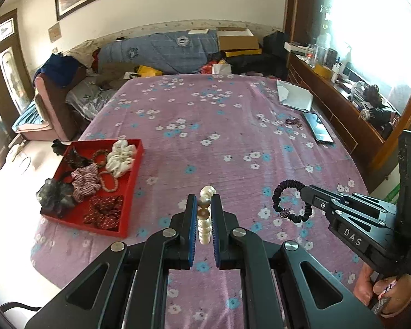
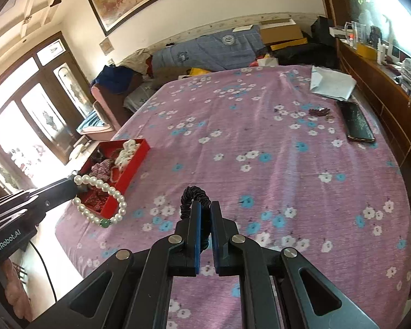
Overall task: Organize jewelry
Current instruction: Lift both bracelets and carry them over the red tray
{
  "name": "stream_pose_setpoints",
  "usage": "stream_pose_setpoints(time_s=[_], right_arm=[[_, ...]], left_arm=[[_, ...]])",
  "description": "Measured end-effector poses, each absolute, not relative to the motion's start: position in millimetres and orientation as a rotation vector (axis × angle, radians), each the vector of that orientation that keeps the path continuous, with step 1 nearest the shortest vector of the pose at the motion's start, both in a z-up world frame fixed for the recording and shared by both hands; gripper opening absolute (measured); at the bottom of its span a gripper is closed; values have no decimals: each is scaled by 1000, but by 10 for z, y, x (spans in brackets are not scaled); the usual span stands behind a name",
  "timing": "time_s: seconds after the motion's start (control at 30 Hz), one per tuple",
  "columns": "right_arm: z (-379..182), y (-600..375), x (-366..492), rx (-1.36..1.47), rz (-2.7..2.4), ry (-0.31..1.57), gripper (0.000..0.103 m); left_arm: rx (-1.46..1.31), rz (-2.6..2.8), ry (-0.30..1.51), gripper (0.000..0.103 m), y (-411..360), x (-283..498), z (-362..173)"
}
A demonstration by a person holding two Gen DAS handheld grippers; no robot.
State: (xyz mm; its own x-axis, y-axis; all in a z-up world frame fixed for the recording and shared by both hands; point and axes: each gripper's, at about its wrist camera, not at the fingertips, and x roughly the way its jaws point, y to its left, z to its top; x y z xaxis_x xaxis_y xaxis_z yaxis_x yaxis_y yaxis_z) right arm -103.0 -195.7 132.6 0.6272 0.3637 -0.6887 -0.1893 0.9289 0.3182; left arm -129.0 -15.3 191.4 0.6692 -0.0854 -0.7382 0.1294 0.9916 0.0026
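Two grippers are loaded, both above the purple cloth [image 1: 219,137]. Left gripper [image 1: 204,219] has its fingers clamped on a pearl bracelet [image 2: 101,201], which hangs free in a loop just short of the red tray [image 1: 135,186]. Right gripper [image 2: 204,219] has its fingers clamped on a black scrunchie [image 1: 290,203], also clear of the cloth and well right of the tray. Tray already holds several scrunchies and bracelets and looks crowded; one grey scrunchie [image 1: 54,194] spills over its near corner. Risks noted: the pearls are gripped on a few beads only and could slip or snag on the tray wall if brought in low; an early release would drop either item on the cloth; a nudge could shift the tray, which sits near the table edge.
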Motion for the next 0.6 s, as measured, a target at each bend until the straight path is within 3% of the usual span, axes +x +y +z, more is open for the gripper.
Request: stream_pose_setpoints(time_s=[0.6], right_arm=[[1334, -1202, -773, 166, 489, 867, 8]], left_arm=[[25, 33, 814, 9, 470, -1417, 1950]])
